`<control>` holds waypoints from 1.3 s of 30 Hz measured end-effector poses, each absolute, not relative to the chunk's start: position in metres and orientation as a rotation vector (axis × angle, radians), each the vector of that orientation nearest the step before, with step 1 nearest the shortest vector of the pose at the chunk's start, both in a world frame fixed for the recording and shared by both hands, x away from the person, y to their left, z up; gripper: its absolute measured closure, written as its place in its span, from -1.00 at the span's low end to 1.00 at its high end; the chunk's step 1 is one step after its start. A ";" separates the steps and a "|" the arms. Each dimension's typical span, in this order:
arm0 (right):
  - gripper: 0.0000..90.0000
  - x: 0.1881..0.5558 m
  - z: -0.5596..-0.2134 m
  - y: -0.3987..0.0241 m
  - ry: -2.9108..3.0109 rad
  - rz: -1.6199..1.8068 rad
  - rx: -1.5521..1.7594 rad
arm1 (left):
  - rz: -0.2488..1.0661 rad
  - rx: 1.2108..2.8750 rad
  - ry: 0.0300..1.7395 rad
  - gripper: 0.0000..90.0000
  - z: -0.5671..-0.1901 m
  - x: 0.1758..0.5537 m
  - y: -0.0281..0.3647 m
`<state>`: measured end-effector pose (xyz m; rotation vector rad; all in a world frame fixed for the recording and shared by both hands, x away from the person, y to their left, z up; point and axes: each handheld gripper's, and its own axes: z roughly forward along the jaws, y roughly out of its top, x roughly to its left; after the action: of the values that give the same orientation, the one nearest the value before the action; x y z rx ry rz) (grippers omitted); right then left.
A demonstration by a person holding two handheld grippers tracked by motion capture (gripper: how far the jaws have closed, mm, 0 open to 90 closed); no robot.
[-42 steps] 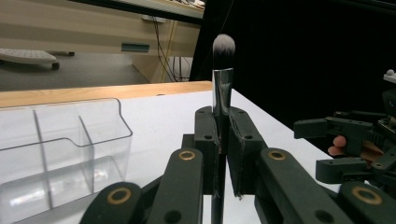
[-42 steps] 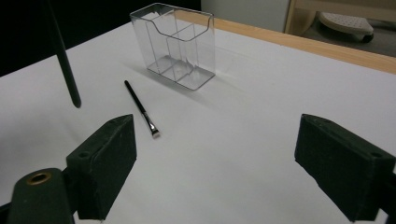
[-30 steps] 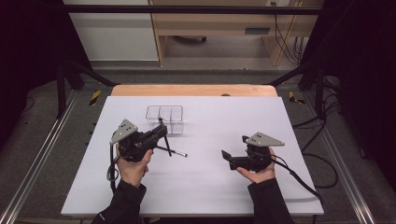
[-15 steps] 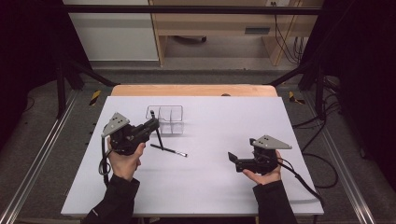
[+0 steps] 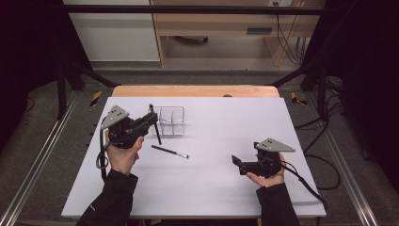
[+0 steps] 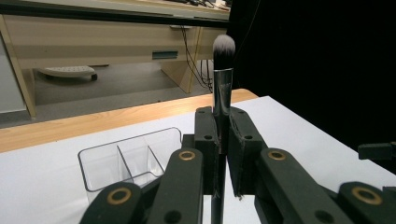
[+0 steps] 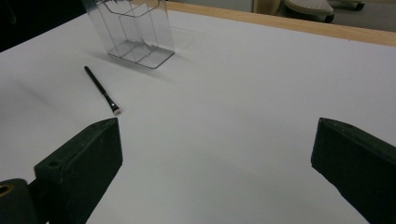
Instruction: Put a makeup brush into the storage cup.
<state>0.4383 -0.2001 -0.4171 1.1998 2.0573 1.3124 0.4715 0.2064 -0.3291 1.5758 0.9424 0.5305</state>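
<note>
Makeup brush (image 6: 222,88) is upright, bristles up, clamped in your left gripper (image 5: 151,118), left of centre in the high view, just left of the clear 3-slot organizer (image 5: 169,120). A 2nd thin brush (image 5: 170,151) lies flat below them. Your right gripper (image 5: 236,162), lower right, has its jaws wide apart, holding nothing.

Your table (image 5: 301,141): white top, wood strip (image 5: 195,90) along the far edge. Beyond it, upper centre, a light-wood bench (image 5: 221,23) w/ cables (image 5: 287,33) hanging at its right end; white cabinet (image 5: 113,33) upper left. Grey floor (image 5: 188,63) btwn them. Black curtains (image 5: 28,52) both sides, metal rails (image 5: 33,174) lower left & right. Even overhead light.
</note>
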 end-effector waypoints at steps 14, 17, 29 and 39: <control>-0.95 0.438 -0.418 -0.201 2.037 1.317 1.217 | 0.565 1.599 0.946 0.83 -0.318 0.495 0.204; -0.95 0.438 -0.418 -0.202 2.034 1.319 1.219 | 0.569 1.608 0.951 0.83 -0.319 0.501 0.202; -0.95 0.439 -0.418 -0.202 2.027 1.322 1.221 | 0.592 1.615 0.972 0.83 -0.316 0.521 0.196; -0.95 0.440 -0.418 -0.202 2.023 1.322 1.226 | 0.605 1.614 0.983 0.84 -0.309 0.535 0.195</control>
<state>0.4396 -0.2017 -0.4178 1.2263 2.0227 1.3224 0.5352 0.1953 -0.3085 1.6143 0.9830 0.6054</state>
